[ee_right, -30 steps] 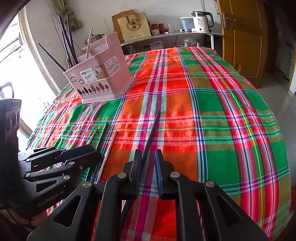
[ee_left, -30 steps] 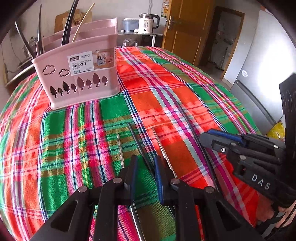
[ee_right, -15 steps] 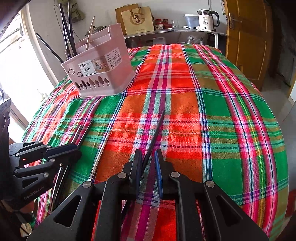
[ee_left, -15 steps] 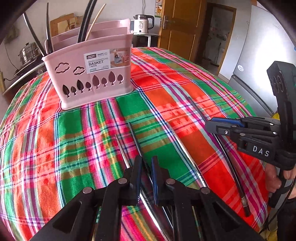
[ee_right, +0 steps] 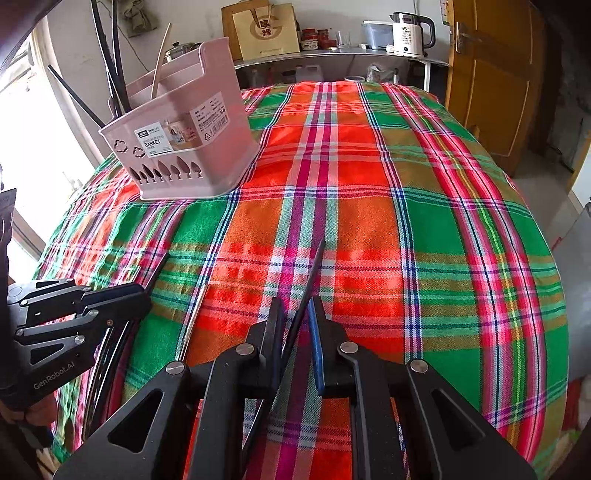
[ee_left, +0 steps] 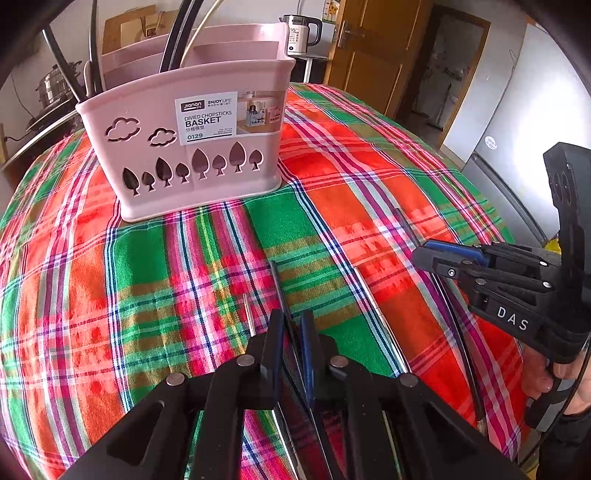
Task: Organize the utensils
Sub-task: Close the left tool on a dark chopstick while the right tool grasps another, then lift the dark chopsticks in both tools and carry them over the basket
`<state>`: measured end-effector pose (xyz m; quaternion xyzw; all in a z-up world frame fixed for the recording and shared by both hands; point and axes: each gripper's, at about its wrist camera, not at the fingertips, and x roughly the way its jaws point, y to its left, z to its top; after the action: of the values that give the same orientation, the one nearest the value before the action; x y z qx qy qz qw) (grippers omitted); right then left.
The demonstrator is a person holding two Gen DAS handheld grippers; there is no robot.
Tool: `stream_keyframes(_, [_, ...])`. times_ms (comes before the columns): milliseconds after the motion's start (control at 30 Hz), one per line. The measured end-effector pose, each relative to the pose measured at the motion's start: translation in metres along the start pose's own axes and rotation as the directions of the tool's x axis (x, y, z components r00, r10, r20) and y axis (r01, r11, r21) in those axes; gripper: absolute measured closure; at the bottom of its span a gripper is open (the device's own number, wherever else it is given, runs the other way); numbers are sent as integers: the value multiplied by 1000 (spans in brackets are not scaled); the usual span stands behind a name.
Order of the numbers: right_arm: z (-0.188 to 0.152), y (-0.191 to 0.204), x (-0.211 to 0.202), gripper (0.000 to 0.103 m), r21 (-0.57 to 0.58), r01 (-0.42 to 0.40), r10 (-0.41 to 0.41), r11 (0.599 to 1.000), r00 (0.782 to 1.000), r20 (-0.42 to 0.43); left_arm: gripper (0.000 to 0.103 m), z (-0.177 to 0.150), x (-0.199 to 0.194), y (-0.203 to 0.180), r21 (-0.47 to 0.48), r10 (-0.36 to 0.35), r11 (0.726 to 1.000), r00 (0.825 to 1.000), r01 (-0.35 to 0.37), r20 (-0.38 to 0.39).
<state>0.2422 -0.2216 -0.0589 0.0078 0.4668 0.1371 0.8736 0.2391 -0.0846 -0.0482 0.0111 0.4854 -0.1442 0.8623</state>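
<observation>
My left gripper (ee_left: pixel 291 328) sat low over the plaid cloth (ee_left: pixel 147 295), its jaws drawn narrow around a dark chopstick (ee_left: pixel 277 284) whose tip ran forward toward the basket (ee_left: pixel 192 147); I could not tell from the wrist view whether the pads actually pinched it. A steel chopstick (ee_left: pixel 248 314) lay just left of that one, and another steel one (ee_left: pixel 373 306) lay to the right, both flat on the cloth. My right gripper (ee_right: pixel 295 321) was likewise nearly closed, with a long black chopstick (ee_right: pixel 312 273) running between its fingers and pointing up the table; again I could not confirm contact. From the left camera the right gripper (ee_left: pixel 439 256) showed side-on, hovering over that black chopstick (ee_left: pixel 454 332). The pink basket (ee_right: pixel 177 147) stood upright at the far left of the cloth, well apart from both grippers, with several dark sticks and one pale stick (ee_right: pixel 160 62) standing in its rear compartments. A kettle (ee_right: pixel 408 33) stood on the shelf behind.
</observation>
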Motion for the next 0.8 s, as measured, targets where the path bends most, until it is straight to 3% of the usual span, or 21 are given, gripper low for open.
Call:
stream_keyframes(167, [1,1,0,95,-3,11,-11,1000,1000,1,96,5,4,-2,7,3,1000,1000,-3,-5])
stream_keyframes(400, [6,2,-8,96,6,-29,28,1000,999,22,98,14,-3,8,-40,-70,997,998,70,-2])
stream_keyframes(600, [21,8,-43,97,-8,-58,58,998,991,118,99,27,-46,10,-44,-108,993,989,112,97])
stream_keyframes(800, [39,14,-95,98,-25,-63,68,998,963,263,99,45,-109,17,-29,-125,990,962,137,243])
